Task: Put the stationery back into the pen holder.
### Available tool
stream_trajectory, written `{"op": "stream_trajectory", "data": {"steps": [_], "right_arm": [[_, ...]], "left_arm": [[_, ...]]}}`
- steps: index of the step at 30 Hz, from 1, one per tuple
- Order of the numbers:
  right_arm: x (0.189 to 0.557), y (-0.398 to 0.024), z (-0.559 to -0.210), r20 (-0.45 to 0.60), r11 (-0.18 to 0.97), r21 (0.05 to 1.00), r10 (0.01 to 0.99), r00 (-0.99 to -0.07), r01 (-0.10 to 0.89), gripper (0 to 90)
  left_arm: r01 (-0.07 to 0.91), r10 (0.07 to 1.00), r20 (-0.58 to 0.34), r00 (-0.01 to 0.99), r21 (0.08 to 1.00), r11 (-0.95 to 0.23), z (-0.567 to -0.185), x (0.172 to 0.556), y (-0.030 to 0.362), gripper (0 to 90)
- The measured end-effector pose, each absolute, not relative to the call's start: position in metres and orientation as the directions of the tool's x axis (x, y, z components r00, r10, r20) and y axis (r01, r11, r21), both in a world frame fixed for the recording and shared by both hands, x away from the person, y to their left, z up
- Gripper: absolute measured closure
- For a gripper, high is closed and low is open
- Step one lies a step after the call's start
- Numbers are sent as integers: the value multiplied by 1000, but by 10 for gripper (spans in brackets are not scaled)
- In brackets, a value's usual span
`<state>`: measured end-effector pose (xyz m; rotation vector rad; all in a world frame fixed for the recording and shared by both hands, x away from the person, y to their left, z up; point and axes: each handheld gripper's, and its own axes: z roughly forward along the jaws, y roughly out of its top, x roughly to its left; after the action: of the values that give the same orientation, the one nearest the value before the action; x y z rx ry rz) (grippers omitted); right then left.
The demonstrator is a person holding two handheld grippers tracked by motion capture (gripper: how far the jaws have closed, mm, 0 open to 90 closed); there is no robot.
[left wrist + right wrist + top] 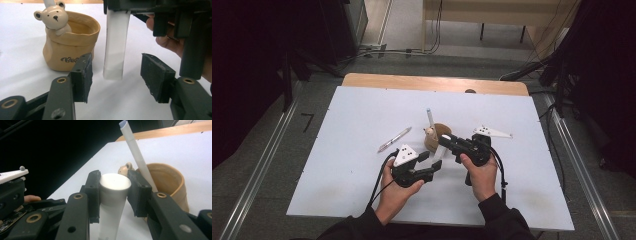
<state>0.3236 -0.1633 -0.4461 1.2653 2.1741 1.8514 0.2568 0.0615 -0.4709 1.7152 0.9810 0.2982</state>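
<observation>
The right gripper (113,192) clamped a white tube (113,195) upright beside the bear-trimmed pot (71,41) near the tabletop's middle, the left gripper (116,75) gaping around its lower end; one marker (430,119) potted, a pen (394,139) still lying out.

The bear-shaped holder (435,136) is standing mid-table (362,110), with a white pen (430,119) sticking up out of it and blocking any approach straight from above. The right tool (447,140) is sitting just beside the holder's near rim, clamping a white tube (438,152); the left tool (432,162) is crowding in just below, its jaws standing apart either side of the tube. A silver pen (394,139) is lying to the holder's left. Wide white surface is lying open along the left, right and far sides.
</observation>
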Motion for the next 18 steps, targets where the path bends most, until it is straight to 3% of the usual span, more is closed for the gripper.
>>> {"op": "stream_trajectory", "data": {"steps": [8, 18], "right_arm": [[329, -164, -442, 469, -38, 834, 575, -670, 551, 625], [336, -164, -433, 462, -52, 842, 583, -669, 536, 625]], "left_arm": [[478, 737, -269, 620, 875, -82, -469, 257, 71, 351], [490, 764, -271, 585, 869, -67, -469, 262, 84, 335]]}}
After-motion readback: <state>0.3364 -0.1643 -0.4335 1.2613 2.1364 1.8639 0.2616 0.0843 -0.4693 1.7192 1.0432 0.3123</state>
